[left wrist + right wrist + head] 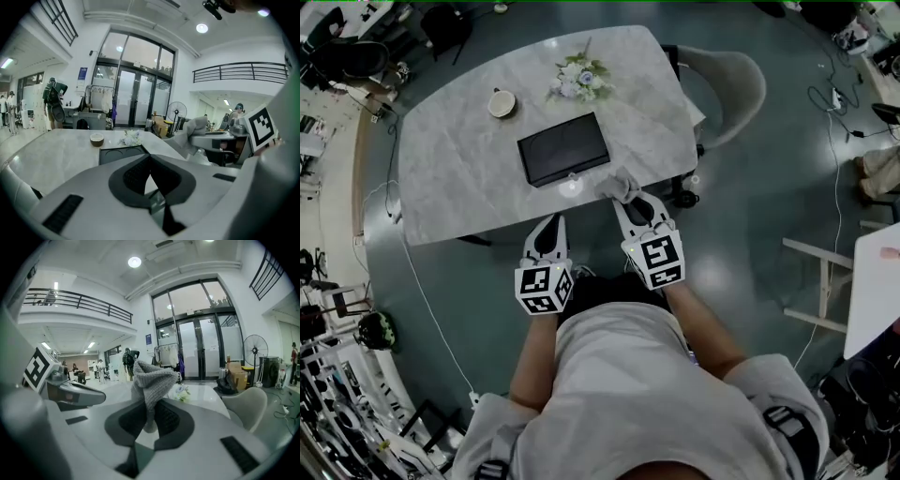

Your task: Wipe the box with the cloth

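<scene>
- While the right claw [149, 420] was clamped on a bunched grey knitted cloth [152, 378], the fabric stood up from between its pads, so the picking-up step looked done.
- In the head view the cloth was over the near edge of the marble bench [450, 187], just near and right of the box [563, 148]. No contact between cloth and box could be seen.
- The box, a flat dark rectangle, lay near the middle of the bench, its long side running roughly left to right and slightly skewed. Its top showed no streak or mark that would tell of wiping, though it was too small in the picture to be sure.
- The left claw [555, 223] was drawn together with nothing between its pads. It sat by the near edge of the bench, left of the right claw and on the near side of the box, apart from it.
- A small bowl [502, 103] stood to the far left of the box and a bunch of flowers [578, 78] beyond its far side, both clear of any wiping path.
- As a judgement, the task was at an early stage: the cloth was in hand and the wiping itself was left to do. The cloth had yet to go forward onto the box and be drawn across it, perhaps with the empty claw steadying the box.
</scene>
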Action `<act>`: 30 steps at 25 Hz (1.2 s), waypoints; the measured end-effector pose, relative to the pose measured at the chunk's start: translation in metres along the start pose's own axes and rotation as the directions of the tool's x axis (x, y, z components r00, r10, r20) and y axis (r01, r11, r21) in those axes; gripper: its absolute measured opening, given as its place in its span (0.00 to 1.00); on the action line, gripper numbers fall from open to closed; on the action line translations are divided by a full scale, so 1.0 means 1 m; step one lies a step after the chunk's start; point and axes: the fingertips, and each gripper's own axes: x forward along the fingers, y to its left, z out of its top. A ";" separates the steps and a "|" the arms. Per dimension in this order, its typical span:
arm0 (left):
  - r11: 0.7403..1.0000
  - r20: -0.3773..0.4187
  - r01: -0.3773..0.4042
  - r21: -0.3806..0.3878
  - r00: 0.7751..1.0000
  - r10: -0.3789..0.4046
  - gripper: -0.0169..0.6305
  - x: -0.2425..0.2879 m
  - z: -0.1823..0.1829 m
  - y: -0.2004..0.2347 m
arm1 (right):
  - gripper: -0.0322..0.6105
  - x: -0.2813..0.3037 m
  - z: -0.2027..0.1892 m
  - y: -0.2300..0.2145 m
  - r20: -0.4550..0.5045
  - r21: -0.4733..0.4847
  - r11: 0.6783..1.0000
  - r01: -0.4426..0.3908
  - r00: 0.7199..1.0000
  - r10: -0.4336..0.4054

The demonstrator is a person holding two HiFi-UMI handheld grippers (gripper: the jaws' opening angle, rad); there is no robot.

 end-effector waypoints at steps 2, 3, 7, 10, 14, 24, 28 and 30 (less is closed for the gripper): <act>1.000 0.049 -0.012 0.006 0.999 0.012 0.06 -0.008 0.018 0.004 | 0.12 -0.005 0.019 0.002 0.038 -0.017 1.000 0.018 0.999 -0.018; 1.000 0.072 -0.019 0.013 0.997 0.018 0.06 -0.011 0.029 0.007 | 0.12 -0.007 0.028 0.004 0.055 -0.025 0.999 0.029 0.998 -0.027; 0.998 0.149 -0.021 0.055 0.989 0.013 0.06 -0.030 0.071 0.013 | 0.12 -0.012 0.065 0.018 0.103 -0.047 0.996 0.074 0.992 -0.069; 0.996 0.200 -0.024 0.083 0.980 0.007 0.06 -0.044 0.094 0.016 | 0.12 -0.014 0.092 0.034 0.151 -0.075 0.993 0.088 0.986 -0.075; 0.993 0.284 -0.034 0.117 0.959 0.000 0.06 -0.053 0.129 0.023 | 0.12 -0.016 0.129 0.045 0.231 -0.117 0.987 0.113 0.969 -0.084; 0.990 0.386 -0.054 0.129 0.922 0.000 0.06 -0.084 0.166 0.036 | 0.12 -0.034 0.162 0.047 0.312 -0.120 0.974 0.192 0.939 -0.147; 0.991 0.396 -0.052 0.125 0.918 -0.001 0.06 -0.085 0.169 0.041 | 0.12 -0.034 0.165 0.050 0.318 -0.130 0.972 0.197 0.937 -0.147; 0.991 0.398 -0.048 0.124 0.917 -0.006 0.06 -0.085 0.168 0.042 | 0.12 -0.033 0.165 0.054 0.319 -0.134 0.971 0.197 0.936 -0.146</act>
